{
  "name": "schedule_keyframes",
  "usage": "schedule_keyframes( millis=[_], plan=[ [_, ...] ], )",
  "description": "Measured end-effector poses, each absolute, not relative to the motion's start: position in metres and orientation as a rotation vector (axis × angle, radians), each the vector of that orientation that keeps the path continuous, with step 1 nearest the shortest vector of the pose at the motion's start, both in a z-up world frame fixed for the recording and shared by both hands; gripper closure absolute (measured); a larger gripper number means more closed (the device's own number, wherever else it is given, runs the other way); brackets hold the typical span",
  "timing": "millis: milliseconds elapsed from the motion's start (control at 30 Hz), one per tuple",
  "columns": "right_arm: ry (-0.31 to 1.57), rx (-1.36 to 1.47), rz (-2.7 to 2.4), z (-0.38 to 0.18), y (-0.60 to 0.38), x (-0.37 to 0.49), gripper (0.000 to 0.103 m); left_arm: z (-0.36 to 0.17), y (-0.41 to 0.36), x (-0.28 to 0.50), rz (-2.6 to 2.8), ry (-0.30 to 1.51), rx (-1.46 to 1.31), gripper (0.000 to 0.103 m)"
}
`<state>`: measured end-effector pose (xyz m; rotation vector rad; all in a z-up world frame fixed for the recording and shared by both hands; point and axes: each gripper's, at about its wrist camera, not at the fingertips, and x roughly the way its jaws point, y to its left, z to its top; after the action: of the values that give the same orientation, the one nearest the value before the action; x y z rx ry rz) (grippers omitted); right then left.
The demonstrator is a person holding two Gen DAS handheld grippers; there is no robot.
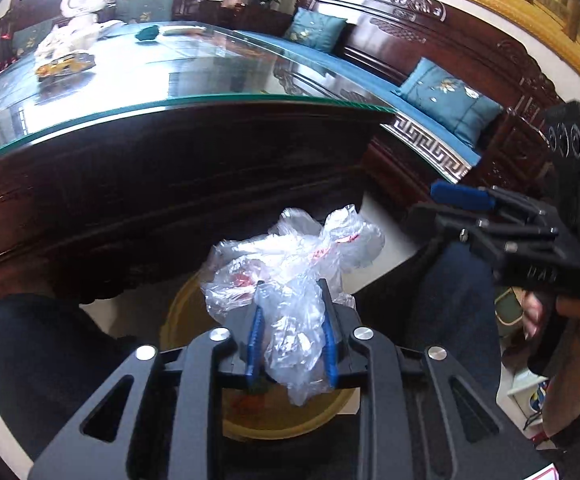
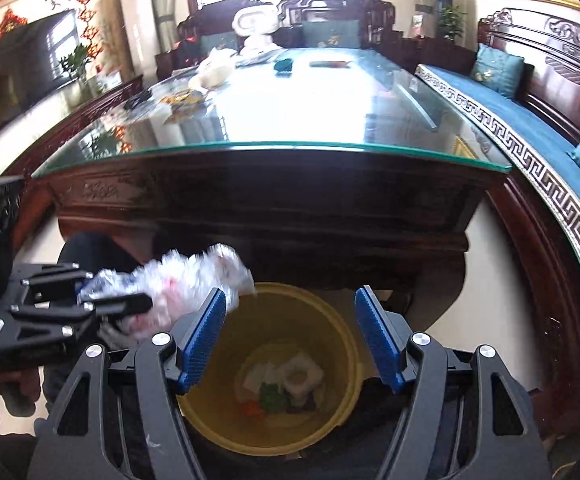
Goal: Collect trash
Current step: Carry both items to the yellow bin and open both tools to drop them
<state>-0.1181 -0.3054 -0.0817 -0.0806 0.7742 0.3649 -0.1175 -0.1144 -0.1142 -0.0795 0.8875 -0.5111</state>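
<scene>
A crumpled clear plastic bag (image 1: 286,248) with red print sits between the blue pads of my left gripper (image 1: 292,284), which is shut on it. The bag hangs just above a round yellow bin (image 1: 178,320) on the floor. In the right wrist view the same bag (image 2: 194,276) sticks out of the left gripper (image 2: 122,288) over the bin's left rim. My right gripper (image 2: 290,292) stands open over the bin (image 2: 342,360) with nothing between its pads. White paper (image 2: 298,376) and green and orange scraps lie at the bin's bottom. The right gripper (image 1: 438,206) also shows at the right of the left wrist view.
A dark carved wooden table with a glass top (image 2: 274,120) stands right behind the bin, its edge overhanging. A dish of snacks (image 1: 64,66) and other items sit far back on it. A blue-cushioned wooden sofa (image 2: 530,120) runs along the right. The person's dark-trousered knee (image 1: 50,360) flanks the bin.
</scene>
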Motion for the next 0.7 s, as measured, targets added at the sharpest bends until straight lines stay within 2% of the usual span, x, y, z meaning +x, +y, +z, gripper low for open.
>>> schedule_keyframes(
  millis=[67,100,133,700],
  plan=[
    [0.769,-0.075,0.355,-0.079,-0.312,-0.118,0.037,-0.115,-0.122,-0.117,-0.522,0.888,-0.061,0.062],
    [0.767,-0.071,0.35,-0.078,-0.315,-0.117,0.037,-0.115,-0.126,-0.117,-0.52,0.882,-0.055,0.045],
    [0.766,-0.067,0.347,-0.077,-0.318,-0.117,0.037,-0.116,-0.129,-0.117,-0.519,0.881,-0.05,0.039],
    [0.793,-0.063,0.39,-0.083,-0.307,-0.103,0.037,-0.117,-0.135,-0.105,-0.507,0.886,-0.039,0.039]
  ],
)
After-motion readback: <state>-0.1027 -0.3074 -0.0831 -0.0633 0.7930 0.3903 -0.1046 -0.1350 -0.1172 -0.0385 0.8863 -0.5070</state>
